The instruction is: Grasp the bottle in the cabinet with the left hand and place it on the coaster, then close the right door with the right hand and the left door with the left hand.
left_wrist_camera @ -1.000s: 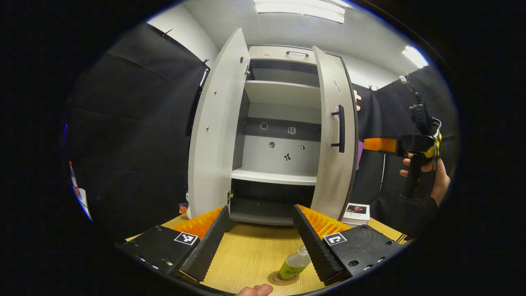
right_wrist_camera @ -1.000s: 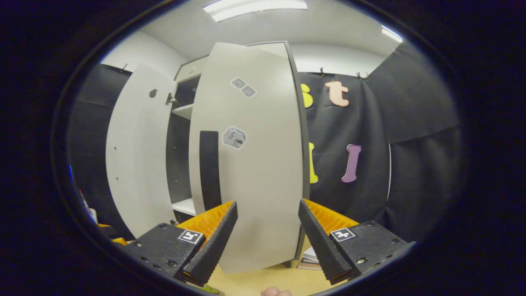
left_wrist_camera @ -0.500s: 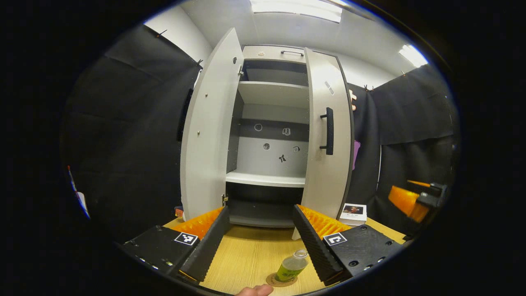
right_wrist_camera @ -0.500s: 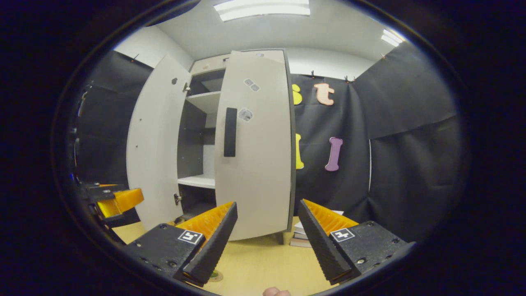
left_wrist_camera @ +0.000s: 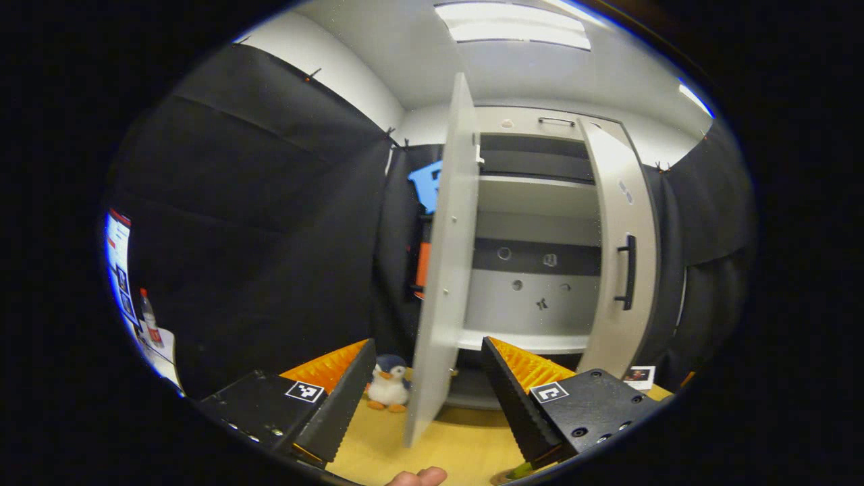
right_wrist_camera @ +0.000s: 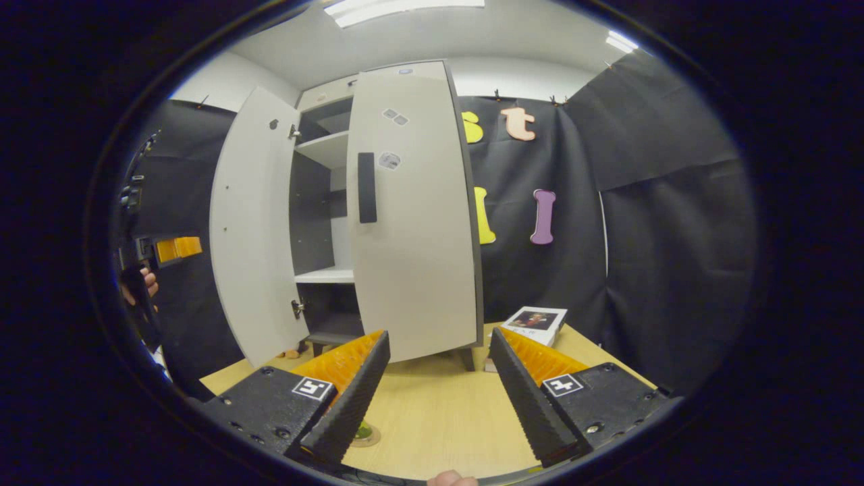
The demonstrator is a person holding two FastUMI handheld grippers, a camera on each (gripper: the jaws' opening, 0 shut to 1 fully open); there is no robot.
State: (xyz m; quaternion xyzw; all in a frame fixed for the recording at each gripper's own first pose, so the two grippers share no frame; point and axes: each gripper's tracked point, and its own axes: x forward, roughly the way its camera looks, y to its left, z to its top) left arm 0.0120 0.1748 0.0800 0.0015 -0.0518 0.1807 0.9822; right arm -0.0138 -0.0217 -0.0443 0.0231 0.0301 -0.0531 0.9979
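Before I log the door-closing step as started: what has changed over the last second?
The right gripper has pulled back from the right door, which has swung nearly closed but still shows a gap. The left gripper has moved left to face the edge of the left door. Both grippers stay open and empty; the left door stays wide open.

My fingers (right_wrist_camera: 351, 398) are matt black with bumpy ridges and orange plastic backs. Below them the table (right_wrist_camera: 432, 418) is smooth pale wood. Ahead, the cabinet doors (right_wrist_camera: 412, 223) look smooth matt grey, beside a soft black cloth wall (right_wrist_camera: 661, 223).
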